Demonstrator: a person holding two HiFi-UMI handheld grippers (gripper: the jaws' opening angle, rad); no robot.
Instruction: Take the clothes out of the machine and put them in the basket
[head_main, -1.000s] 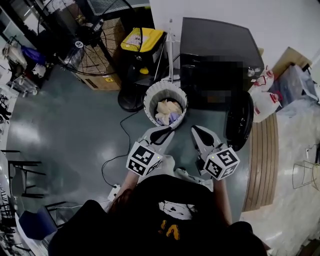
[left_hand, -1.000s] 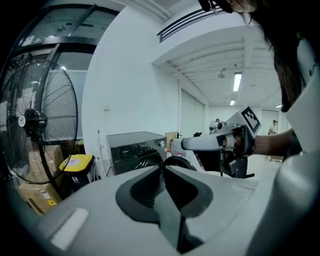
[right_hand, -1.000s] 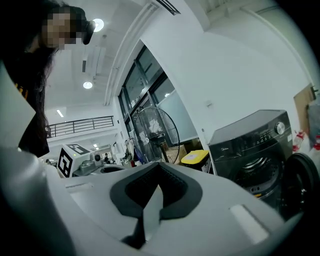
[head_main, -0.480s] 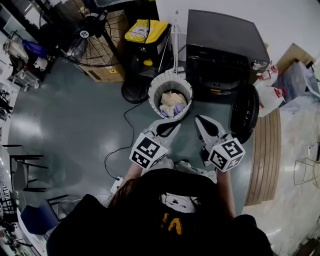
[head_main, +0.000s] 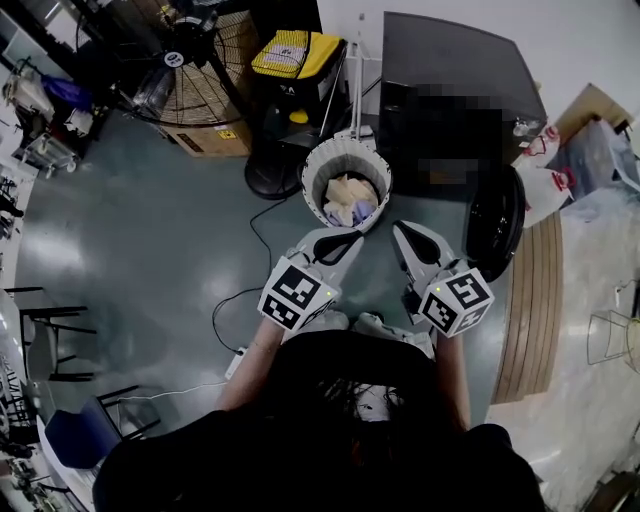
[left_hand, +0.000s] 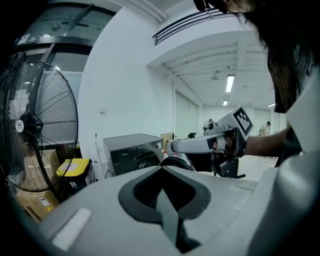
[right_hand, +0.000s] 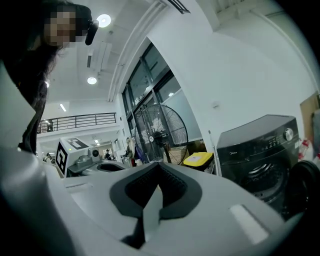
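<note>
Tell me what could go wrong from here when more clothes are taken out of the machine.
1. The open machine door stands close beside the right gripper; reaching in may knock it.
2. A cable lies on the floor near the person's feet, so it could cause a trip.
3. The basket already holds clothes; more might hang over its rim.
</note>
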